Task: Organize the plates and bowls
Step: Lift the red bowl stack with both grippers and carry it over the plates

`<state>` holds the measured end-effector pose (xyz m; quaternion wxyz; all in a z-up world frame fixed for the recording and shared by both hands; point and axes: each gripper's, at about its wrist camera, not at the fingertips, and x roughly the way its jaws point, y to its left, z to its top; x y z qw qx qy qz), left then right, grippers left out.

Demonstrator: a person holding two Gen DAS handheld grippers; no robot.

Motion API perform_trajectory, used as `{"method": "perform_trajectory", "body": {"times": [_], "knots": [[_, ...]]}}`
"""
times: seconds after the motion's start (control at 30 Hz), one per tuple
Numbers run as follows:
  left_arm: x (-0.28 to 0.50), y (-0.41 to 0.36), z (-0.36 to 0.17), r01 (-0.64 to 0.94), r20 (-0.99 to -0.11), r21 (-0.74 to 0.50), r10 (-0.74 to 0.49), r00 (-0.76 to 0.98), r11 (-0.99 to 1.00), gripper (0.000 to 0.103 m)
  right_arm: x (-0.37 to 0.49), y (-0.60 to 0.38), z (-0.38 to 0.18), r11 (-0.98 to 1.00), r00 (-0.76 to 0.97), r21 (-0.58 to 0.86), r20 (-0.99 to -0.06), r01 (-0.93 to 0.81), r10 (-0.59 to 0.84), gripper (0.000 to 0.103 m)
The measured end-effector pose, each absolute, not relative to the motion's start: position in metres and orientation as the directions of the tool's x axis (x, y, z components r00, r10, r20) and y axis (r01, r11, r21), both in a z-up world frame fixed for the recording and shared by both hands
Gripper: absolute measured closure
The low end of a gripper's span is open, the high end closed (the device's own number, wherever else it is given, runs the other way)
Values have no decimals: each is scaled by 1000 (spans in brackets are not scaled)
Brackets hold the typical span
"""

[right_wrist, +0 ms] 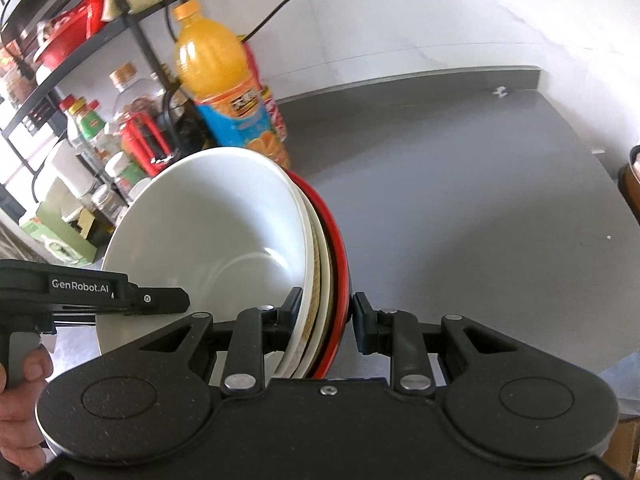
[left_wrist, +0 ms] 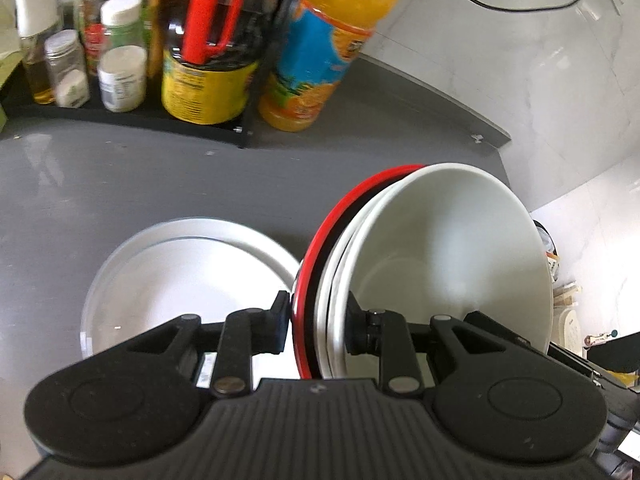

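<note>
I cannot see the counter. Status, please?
Both grippers, left and right, shut on bowl stack, held tilted. White plates below left. Orange bottle ahead.

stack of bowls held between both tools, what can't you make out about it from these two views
- Bowl count: in both wrist views the nested stack shows only rims; the white bowl in front hides the rest.
- Stack's lower edge: cut off behind the left tool and the right tool.
- Plates on the counter: near side hidden by the left tool's body.
- Juice bottle label: too blurred to read.
</note>
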<state>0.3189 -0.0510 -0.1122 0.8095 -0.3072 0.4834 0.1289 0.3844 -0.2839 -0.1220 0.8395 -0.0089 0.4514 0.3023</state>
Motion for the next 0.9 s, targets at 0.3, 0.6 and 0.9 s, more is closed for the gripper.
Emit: {"method": "perform_trajectory", "body": {"times": [0.3, 0.6, 0.9], "knots": [[290, -16, -117, -532, -864, -374, -77, 498, 760, 78, 361, -247, -123, 800, 389, 250, -770, -545, 506, 78], [265, 15, -128, -534, -871, -373, -87, 484, 759, 78, 338, -217, -132, 803, 369, 249, -787, -541, 493, 78], [254, 43, -142, -521, -879, -373, -112, 464, 768, 78, 321, -193, -148, 825, 349, 260, -811, -502, 469, 78]]}}
